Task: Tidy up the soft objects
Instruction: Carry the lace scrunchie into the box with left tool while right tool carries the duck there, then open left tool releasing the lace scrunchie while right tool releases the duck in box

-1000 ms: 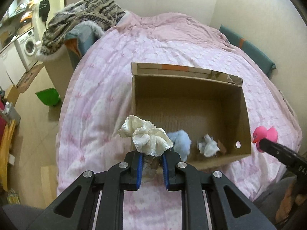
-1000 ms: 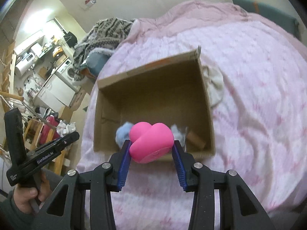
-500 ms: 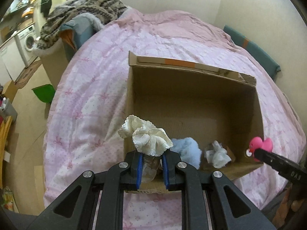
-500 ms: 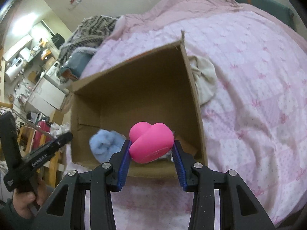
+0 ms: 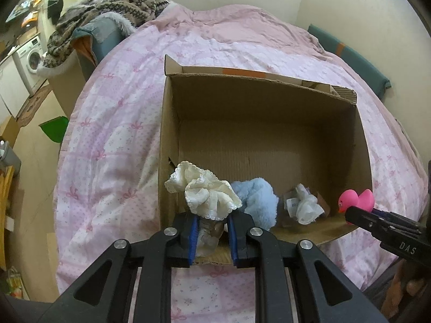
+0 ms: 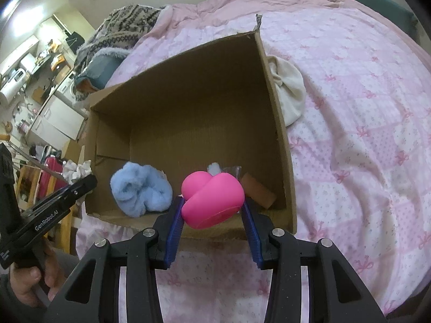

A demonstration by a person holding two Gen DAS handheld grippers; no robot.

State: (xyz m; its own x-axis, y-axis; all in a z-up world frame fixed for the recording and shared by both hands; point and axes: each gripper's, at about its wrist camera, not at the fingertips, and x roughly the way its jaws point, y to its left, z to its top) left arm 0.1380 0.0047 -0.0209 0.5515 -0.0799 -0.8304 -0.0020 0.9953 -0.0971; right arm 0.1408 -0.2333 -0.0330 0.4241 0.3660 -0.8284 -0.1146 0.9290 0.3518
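An open cardboard box (image 5: 258,137) lies on the pink bed, also in the right wrist view (image 6: 188,102). My left gripper (image 5: 211,228) is shut on a cream frilly cloth (image 5: 207,191), held over the box's near left corner. My right gripper (image 6: 212,215) is shut on a pink rubber duck (image 6: 212,199), over the box's near edge; the duck also shows in the left wrist view (image 5: 355,200). Inside the box lie a fluffy blue cloth (image 5: 258,202) (image 6: 141,188), a crumpled white item (image 5: 304,204) and a small brown block (image 6: 257,191).
A cream cloth (image 6: 289,91) lies on the bedspread against the box's right wall. A patterned blanket pile (image 5: 107,8) sits at the bed's far left. A green bin (image 5: 55,132) and a washing machine (image 5: 29,59) stand on the floor to the left.
Both grippers have moved forward toward the box with their loads; the box looks larger and nearer. The cream cloth and the duck now hang over the box's near edge.
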